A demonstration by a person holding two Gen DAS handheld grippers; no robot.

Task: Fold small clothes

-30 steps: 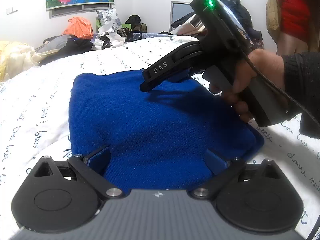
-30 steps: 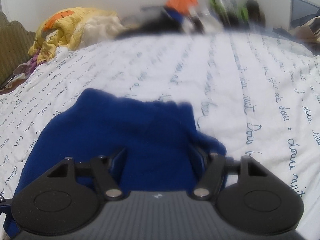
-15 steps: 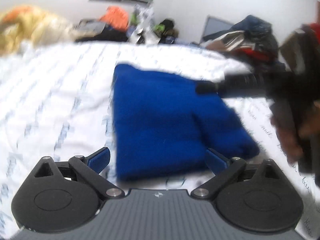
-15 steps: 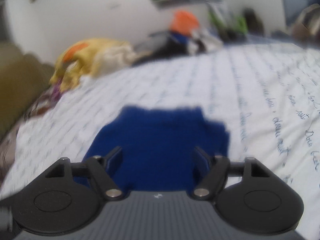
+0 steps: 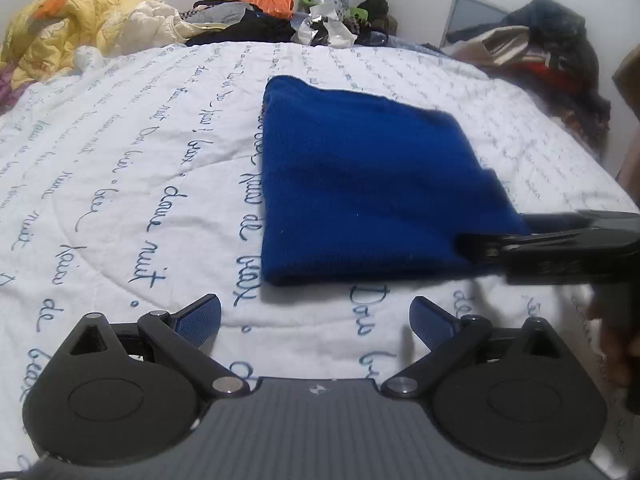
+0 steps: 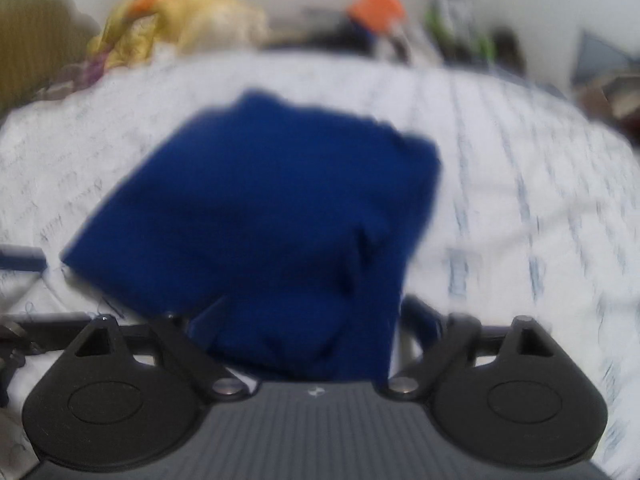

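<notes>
1. Bed (image 5: 120,168): white quilted cover, soft and padded, with blue script printed in rows. It carries the work; loose clothes are heaped along its far edge at 12 o'clock.
2. Blue garment (image 5: 360,184): thick, matte fleece-like knit, folded into a roughly square slab with rounded edges. In the left wrist view it lies flat on the bed at 1 o'clock of the left claw, just beyond its tips.
3. Right claw (image 6: 316,320): jaws are opening; the garment's near corner lies between them, pads apparently not pressing. View blurred. In the left view it enters from 3 o'clock at the garment's right corner.
4. Left claw (image 5: 316,316): jaws wide apart, nothing held, over bare quilt.
5. Step judged: releasing after a fold. Do well: let the jaws clear fully, draw back low and straight so the pile does not snag and lift the top layer; check edges align before any further fold.
</notes>
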